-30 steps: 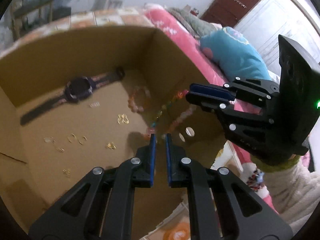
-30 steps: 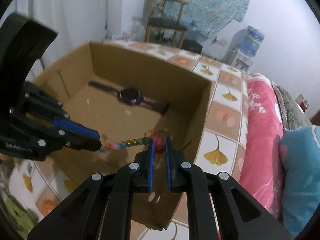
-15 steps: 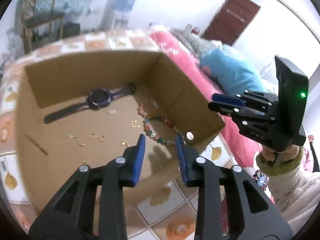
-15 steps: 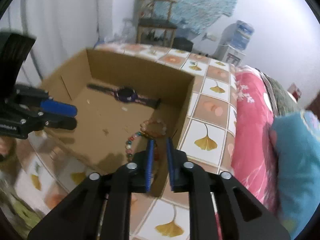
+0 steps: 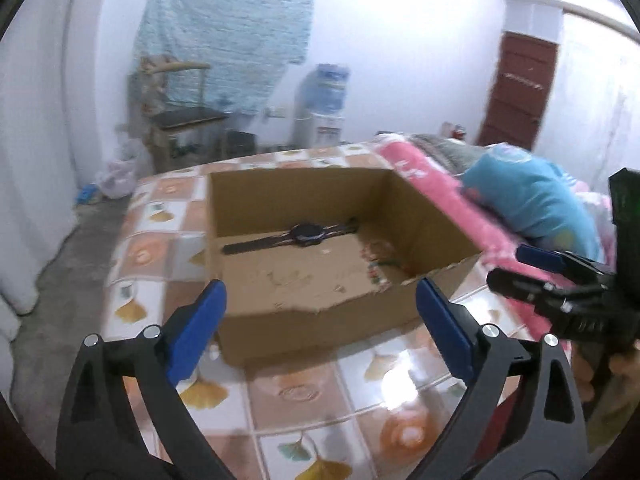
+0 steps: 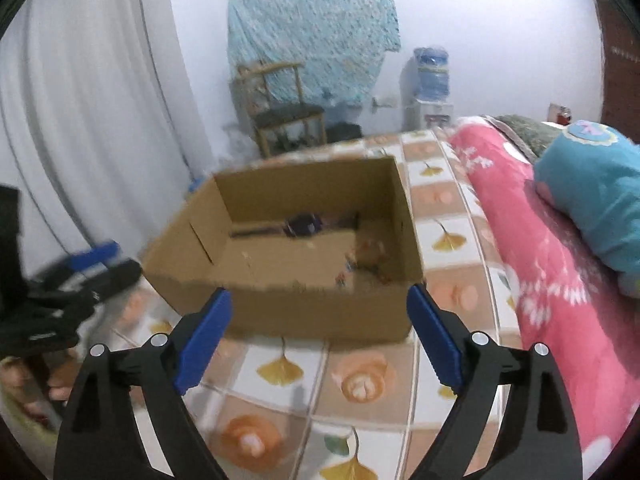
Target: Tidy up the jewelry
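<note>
Left wrist view: the left gripper is opening, jaws wide apart with nothing between them. The right gripper is opening too, empty. At twelve o'clock the cardboard box holds the watch and, at its three o'clock, the bead bracelet.

An open cardboard box stood on the tiled surface; inside, a dark wristwatch lay flat against the far wall, and a multicoloured bead bracelet lay blurred near its right wall.
</note>
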Demonstrator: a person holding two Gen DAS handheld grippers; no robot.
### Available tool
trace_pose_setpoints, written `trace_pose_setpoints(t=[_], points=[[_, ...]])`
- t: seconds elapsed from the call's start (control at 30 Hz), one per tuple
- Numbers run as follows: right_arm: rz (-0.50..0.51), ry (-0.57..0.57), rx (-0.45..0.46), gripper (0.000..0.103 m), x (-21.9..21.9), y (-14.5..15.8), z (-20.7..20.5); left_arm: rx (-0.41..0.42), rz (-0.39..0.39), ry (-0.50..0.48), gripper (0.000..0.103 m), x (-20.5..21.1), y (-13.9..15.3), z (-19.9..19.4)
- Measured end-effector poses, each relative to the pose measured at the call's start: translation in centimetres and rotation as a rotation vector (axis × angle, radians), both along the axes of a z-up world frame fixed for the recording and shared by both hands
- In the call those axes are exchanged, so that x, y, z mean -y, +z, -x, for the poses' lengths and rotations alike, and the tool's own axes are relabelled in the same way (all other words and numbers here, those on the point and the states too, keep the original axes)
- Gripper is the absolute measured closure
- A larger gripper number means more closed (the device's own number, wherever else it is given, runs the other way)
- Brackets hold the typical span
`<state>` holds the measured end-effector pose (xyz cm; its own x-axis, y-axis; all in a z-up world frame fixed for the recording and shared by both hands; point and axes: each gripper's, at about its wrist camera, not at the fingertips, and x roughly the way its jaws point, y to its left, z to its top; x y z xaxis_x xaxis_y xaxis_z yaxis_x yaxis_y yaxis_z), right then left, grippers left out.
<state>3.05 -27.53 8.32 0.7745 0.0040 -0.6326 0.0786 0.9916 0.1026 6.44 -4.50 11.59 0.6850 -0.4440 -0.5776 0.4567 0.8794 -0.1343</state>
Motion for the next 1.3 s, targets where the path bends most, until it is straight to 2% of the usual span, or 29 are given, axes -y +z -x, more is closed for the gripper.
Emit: trace_pose_setpoints(t=[0.13,0.2,0.3,0.43,0.6,0.87,1.0,1.3], points=[[0.081,-0.072,-0.023,0.015,-1.1,-0.2,0.1,0.003,-0.005,0.072,0.009,-0.1,-0.5,0.3],[0.092,-0.114,-0.028,0.01,-1.1,0.0,0.0,0.014,-0.005,0.111,0.009,-0.1,-0.5,0.0],[0.092,-0.165,-0.031,0.009,-0.8,0.1,0.0,0.035,-0.081,0.218,0.008,-0.1,-0.4,-0.6],[0.081,-0.229,-0.043,0.008,-0.3,-0.3,-0.1,0.056,-0.154,0.279,0.008,0.0,-0.4,-1.0],[0.05,-0.23,-0.056,0.007,0.1,-0.8,-0.7,-0.001,-0.184,0.343,0.008,0.0,-0.7,-2.0],[0.006,-0.203,-0.085,0.007,0.5,-1.6,-2.0,-0.045,-0.217,0.376,0.008,0.4,-1.3,-2.4],[-0.023,-0.189,-0.114,0.007,0.6,-2.4,-2.7,-0.055,-0.267,0.395,0.008,1.1,-1.7,-2.7],[0.001,-0.167,-0.145,0.007,0.2,-2.9,-3.2,-0.102,-0.252,0.398,0.008,1.4,-2.5,-3.3]])
